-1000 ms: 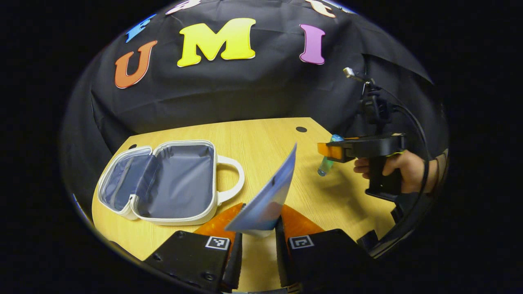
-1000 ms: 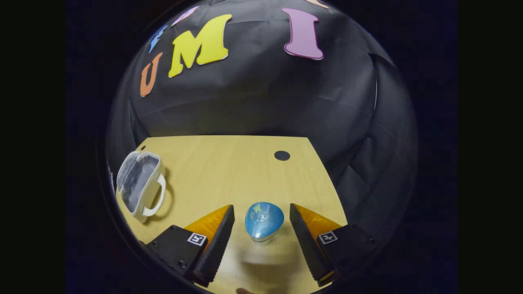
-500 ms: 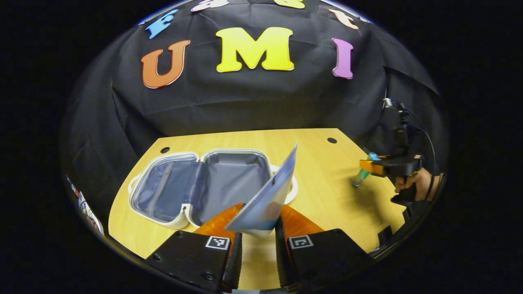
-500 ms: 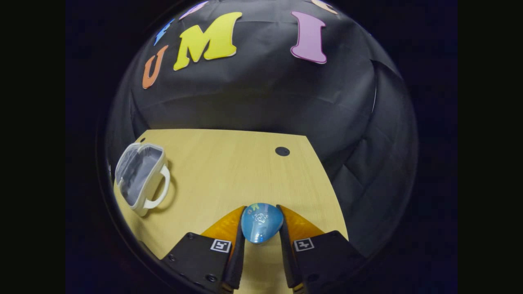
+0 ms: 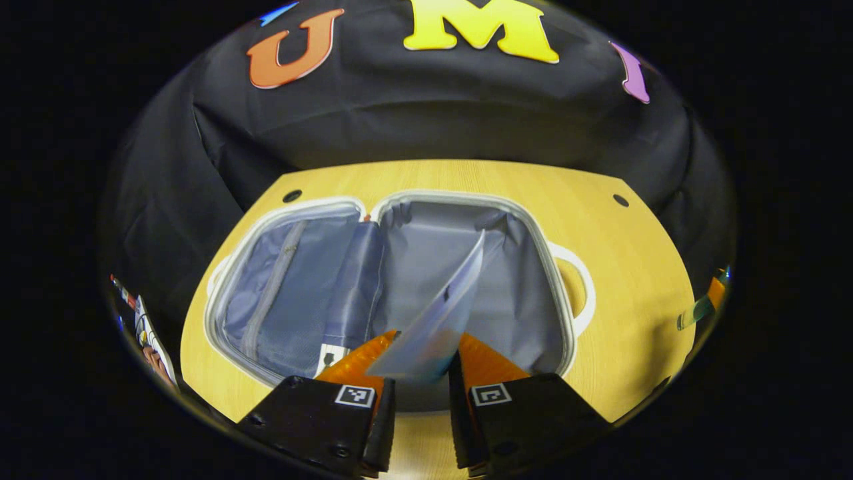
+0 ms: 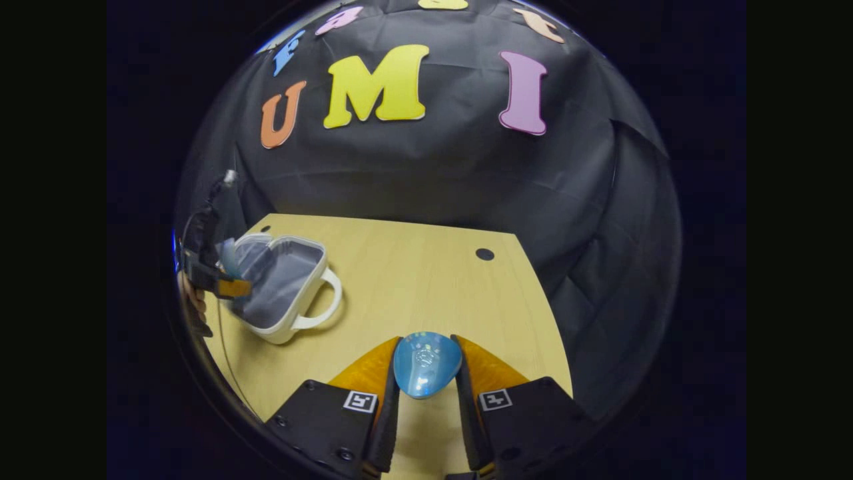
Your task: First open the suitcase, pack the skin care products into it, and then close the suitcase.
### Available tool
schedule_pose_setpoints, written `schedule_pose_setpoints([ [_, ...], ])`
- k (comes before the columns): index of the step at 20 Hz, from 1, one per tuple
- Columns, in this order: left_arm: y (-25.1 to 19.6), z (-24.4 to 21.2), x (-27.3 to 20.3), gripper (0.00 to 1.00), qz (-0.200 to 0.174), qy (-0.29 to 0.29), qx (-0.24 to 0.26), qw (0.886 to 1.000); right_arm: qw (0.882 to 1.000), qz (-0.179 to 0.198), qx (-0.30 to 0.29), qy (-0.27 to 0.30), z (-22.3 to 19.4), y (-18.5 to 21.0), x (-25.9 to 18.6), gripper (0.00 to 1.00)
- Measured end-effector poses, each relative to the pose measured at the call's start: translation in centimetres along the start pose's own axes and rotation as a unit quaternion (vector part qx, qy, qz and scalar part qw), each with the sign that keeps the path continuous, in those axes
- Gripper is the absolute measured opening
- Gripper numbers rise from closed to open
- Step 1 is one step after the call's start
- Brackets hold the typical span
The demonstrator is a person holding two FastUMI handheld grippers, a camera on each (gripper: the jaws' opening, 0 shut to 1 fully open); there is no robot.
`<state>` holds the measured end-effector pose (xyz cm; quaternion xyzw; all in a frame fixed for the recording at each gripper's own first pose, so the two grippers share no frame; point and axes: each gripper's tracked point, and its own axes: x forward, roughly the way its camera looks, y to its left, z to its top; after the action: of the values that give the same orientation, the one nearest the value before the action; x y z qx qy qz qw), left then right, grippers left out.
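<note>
The suitcase [image 5: 400, 280] lies open on the table [image 5: 640, 253], its 2 halves spread flat and its handle [image 5: 576, 287] toward the right. The left gripper [image 5: 420, 363] hovers above the suitcase's near rim, its jaws nearly closed on a flat sachet [image 5: 436, 313] that stands over the right half. Well to the right of the suitcase, the right gripper [image 6: 425, 373] has its jaws pinched on a blue bottle [image 6: 426, 363]. Released from this height, the thin sachet could likely flutter onto the rim; the rounded bottle may slip from its narrow grip.
</note>
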<state>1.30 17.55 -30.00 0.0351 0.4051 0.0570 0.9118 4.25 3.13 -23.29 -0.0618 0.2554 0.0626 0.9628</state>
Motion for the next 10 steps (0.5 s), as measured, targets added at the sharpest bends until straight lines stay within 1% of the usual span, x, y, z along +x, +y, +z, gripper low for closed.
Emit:
schedule_pose_setpoints([
  [2, -0.8, -1.1, 1.5, 0.43, -0.017, 0.034, -0.003, 0.999, 1.000, 0.005, -0.005, 0.000, 0.1, 1.2, -0.9, 0.39],
  [3, -0.5, -1.6, 2.1, 0.40, -0.009, 0.050, -0.005, 0.999, 1.000, 0.007, -0.010, 0.000, 0.1, 1.8, -1.3, 0.39],
  [4, -0.3, -2.0, 2.4, 0.40, -0.002, 0.063, -0.008, 0.998, 1.000, 0.010, -0.016, 0.000, 0.2, 2.3, -1.6, 0.39],
  [7, -0.8, -3.3, 3.1, 0.41, -0.011, 0.093, -0.015, 0.995, 0.999, 0.020, -0.034, 0.003, 0.2, 3.9, -2.0, 0.37],
  [8, -0.7, -3.5, 3.2, 0.41, -0.010, 0.102, -0.012, 0.995, 0.999, 0.022, -0.041, 0.004, 0.2, 4.3, -2.2, 0.39],
  [9, -0.5, -3.8, 3.4, 0.41, -0.006, 0.109, -0.011, 0.994, 0.999, 0.024, -0.047, 0.004, 0.2, 4.6, -2.3, 0.36],
  [10, -0.2, -4.1, 3.5, 0.41, 0.000, 0.118, -0.012, 0.993, 0.998, 0.027, -0.048, 0.006, 0.1, 4.9, -2.5, 0.39],
])
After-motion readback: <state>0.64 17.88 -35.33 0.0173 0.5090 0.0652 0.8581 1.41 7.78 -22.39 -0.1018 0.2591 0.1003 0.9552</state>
